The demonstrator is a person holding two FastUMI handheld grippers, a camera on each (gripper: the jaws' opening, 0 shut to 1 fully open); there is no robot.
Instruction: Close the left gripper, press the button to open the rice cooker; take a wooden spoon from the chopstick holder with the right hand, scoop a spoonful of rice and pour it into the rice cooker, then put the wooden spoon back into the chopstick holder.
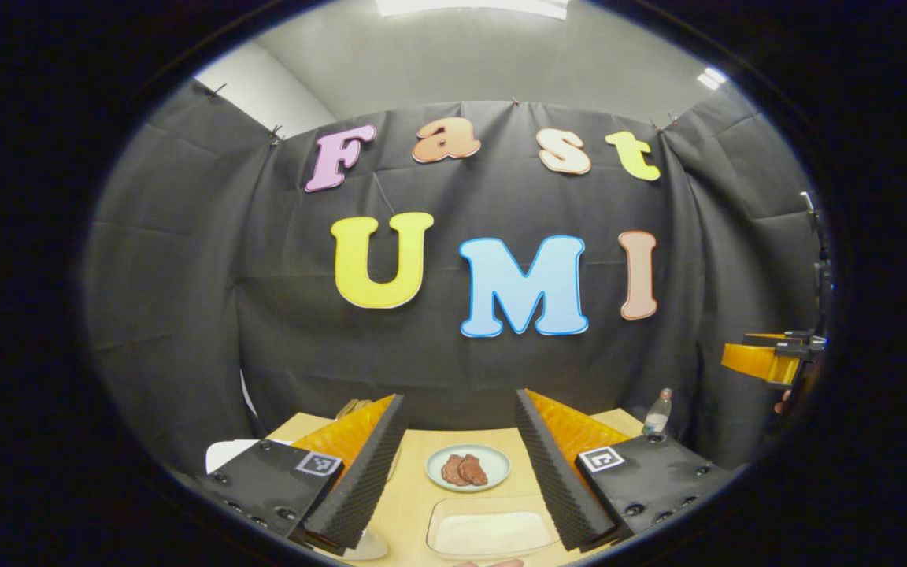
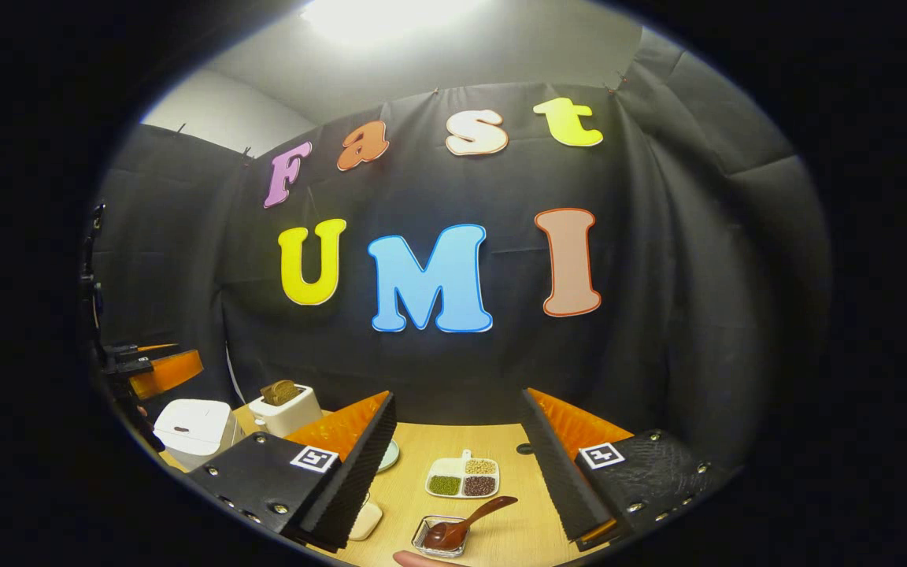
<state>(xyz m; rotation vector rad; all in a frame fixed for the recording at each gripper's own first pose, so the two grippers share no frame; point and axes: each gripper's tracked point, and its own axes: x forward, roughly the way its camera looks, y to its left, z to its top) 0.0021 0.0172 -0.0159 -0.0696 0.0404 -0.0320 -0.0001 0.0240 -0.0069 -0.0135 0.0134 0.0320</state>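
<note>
The white rice cooker (image 2: 190, 429) stands with its lid down at the table's left, and a corner of it (image 1: 225, 453) peeks out beside my left finger. Next to the cooker is the white chopstick holder (image 2: 286, 405) with brown wooden utensils sticking out of it. A clear tray of white rice (image 1: 489, 534) lies near the front edge. My left gripper (image 1: 460, 398) is open and empty above the table, and it appears again at the far left (image 2: 150, 370). My right gripper (image 2: 458, 395) is open and empty too, seen also at the far right (image 1: 772, 361).
A plate with brown pieces of food (image 1: 468, 468) sits behind the rice tray. A water bottle (image 1: 658, 411) stands at the back right. A divided dish of beans (image 2: 463, 478) and a small glass dish holding a dark spoon (image 2: 453, 531) lie on the wooden table (image 2: 516, 449).
</note>
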